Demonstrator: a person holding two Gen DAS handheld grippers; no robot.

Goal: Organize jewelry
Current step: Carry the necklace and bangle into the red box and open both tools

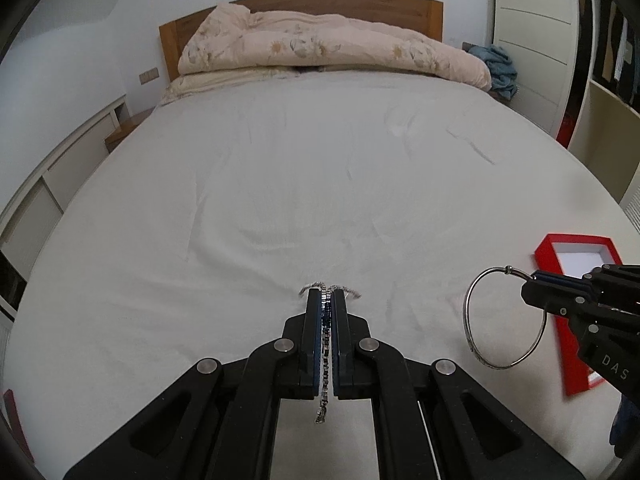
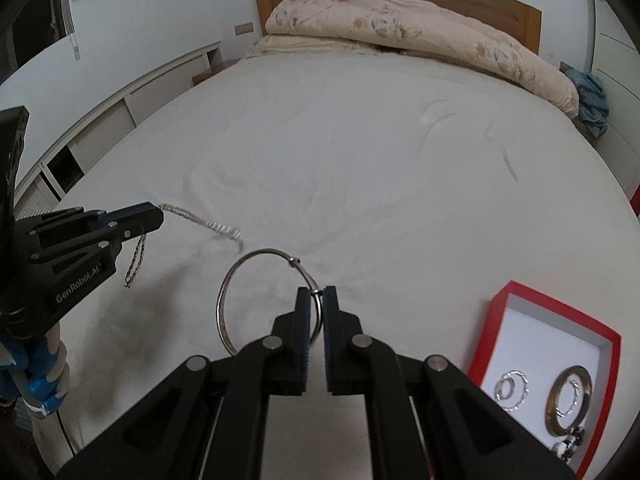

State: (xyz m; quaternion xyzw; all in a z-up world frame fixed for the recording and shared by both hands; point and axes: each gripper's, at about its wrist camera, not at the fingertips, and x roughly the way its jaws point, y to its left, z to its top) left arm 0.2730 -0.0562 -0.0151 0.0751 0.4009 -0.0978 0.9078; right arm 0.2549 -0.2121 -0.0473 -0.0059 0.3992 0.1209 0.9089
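My left gripper point(image 1: 327, 294) is shut on a silver chain necklace point(image 1: 325, 364); one end hangs down between the fingers, the other trails onto the bed sheet. It also shows in the right wrist view point(image 2: 192, 216). My right gripper point(image 2: 316, 292) is shut on a thin silver bangle point(image 2: 240, 276), held above the sheet; the bangle shows in the left wrist view point(image 1: 472, 320) too. A red jewelry box point(image 2: 548, 304) with a white lining lies open at the right, holding a silver ring point(image 2: 511, 390) and a bronze bangle point(image 2: 570, 400).
The white bed sheet point(image 1: 280, 184) spreads ahead. A folded peach quilt point(image 1: 320, 44) lies against the wooden headboard. A blue cloth point(image 1: 496, 68) sits at the far right corner. White low shelves point(image 2: 120, 116) run along the left wall.
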